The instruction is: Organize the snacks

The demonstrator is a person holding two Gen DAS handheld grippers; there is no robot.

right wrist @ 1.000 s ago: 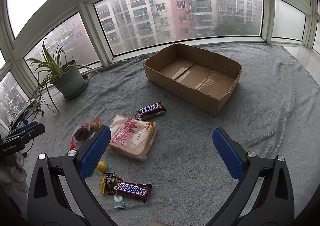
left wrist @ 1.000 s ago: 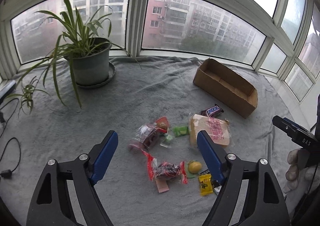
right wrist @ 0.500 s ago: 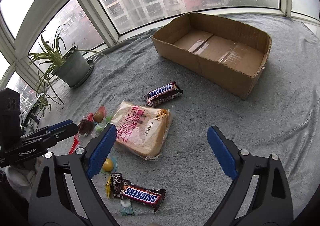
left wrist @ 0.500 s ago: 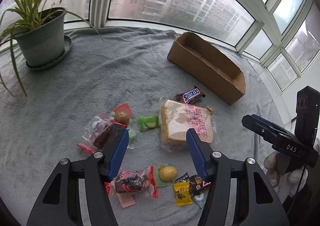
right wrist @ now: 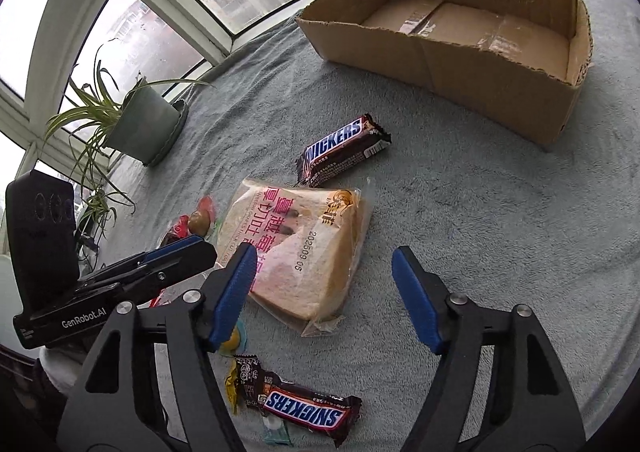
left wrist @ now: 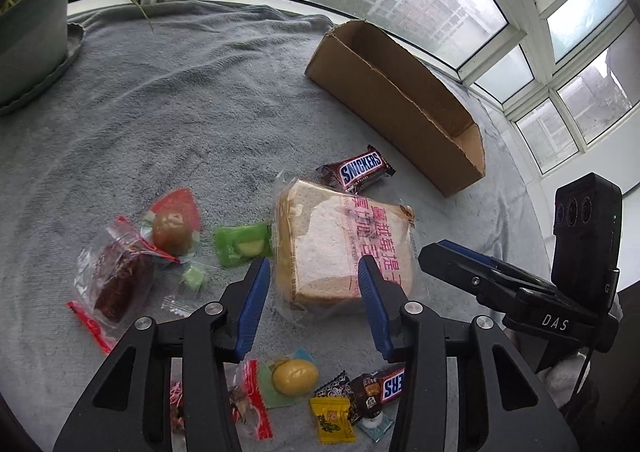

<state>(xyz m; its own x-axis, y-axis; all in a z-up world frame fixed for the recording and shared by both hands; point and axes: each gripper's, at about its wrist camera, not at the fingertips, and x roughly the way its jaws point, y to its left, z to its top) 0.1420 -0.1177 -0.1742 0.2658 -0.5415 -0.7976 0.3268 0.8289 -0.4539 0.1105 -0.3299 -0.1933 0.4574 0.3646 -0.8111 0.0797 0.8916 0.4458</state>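
A bagged slice of bread (left wrist: 344,248) lies on the grey blanket, also in the right wrist view (right wrist: 304,256). My left gripper (left wrist: 312,272) is open, its fingers straddling the bread's near edge just above it. My right gripper (right wrist: 324,264) is open and empty, low over the bread's right side. A Snickers bar (left wrist: 356,170) lies just beyond the bread, and also shows in the right wrist view (right wrist: 344,150). A second Snickers (right wrist: 308,410) lies near me. An open, empty cardboard box (right wrist: 472,36) stands behind; it also shows in the left wrist view (left wrist: 400,100).
Small wrapped candies lie left of the bread: a green one (left wrist: 242,244), a brown ball on red wrapper (left wrist: 172,228), a dark one in clear plastic (left wrist: 120,280), a yellow ball (left wrist: 294,376). A potted plant (right wrist: 140,124) stands far left by the windows.
Both grippers have moved forward and down toward the bread. My left gripper's jaws have narrowed and now straddle the bread's near edge.
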